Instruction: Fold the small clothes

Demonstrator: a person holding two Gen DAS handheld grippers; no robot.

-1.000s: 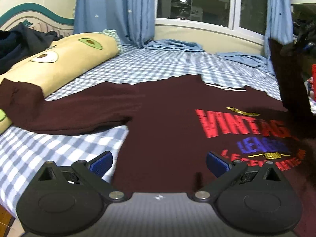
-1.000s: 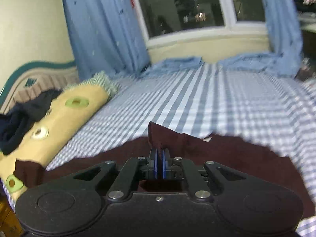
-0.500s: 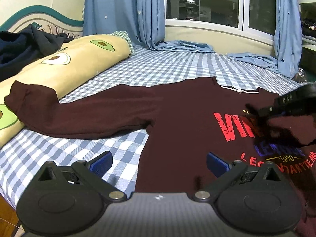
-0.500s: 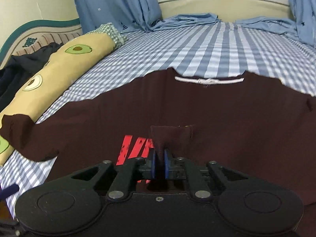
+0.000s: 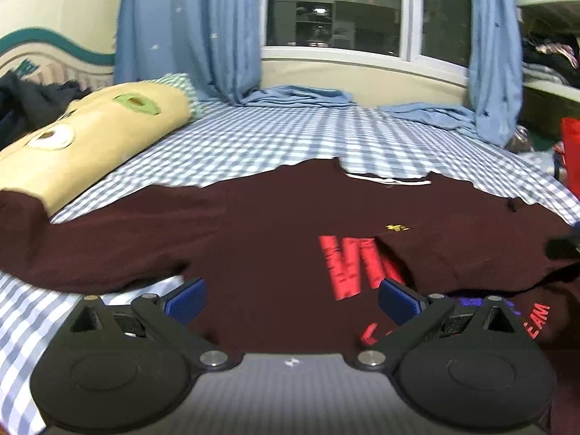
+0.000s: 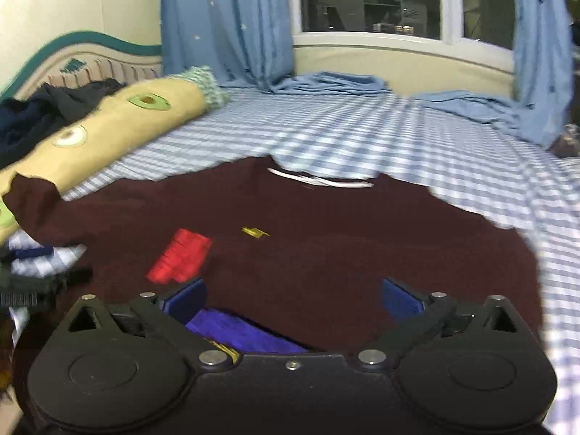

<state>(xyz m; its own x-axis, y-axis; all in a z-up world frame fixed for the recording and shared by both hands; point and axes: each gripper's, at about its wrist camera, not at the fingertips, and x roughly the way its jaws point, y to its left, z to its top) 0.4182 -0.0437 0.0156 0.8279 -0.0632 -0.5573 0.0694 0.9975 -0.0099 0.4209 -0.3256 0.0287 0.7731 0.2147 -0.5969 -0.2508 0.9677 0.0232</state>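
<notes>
While nothing here really counts as a container, the bed (image 5: 362,141) carries everything, so going big to small: its blue-and-white checked sheet runs back to the far edge under the window, where the blue curtains (image 5: 188,32) hang down and pool onto it. Along the left edge lies a long yellow avocado-print pillow (image 5: 101,134), with a pile of dark clothes (image 6: 47,108) behind it by the headboard.

The maroon sweatshirt (image 5: 261,232) is spread chest-up across the near half of the bed, collar pointing toward the window. Its left sleeve (image 5: 90,243) stretches out to the left edge with the cuff up against the pillow. The right sleeve (image 5: 464,253) is folded in over the chest and covers most of the red lettering.

Left tongs (image 5: 291,299) sit released, blue pads wide apart, low over the hem near the armpit. Right tongs (image 6: 291,299) are released too, pads spread over the chest.

Versus half a second back: the right tongs were clenched on the cuff then, and have let it go, so the sleeve now lies flat across the print. The left tongs were spread then as well and have closed in on the shirt.
</notes>
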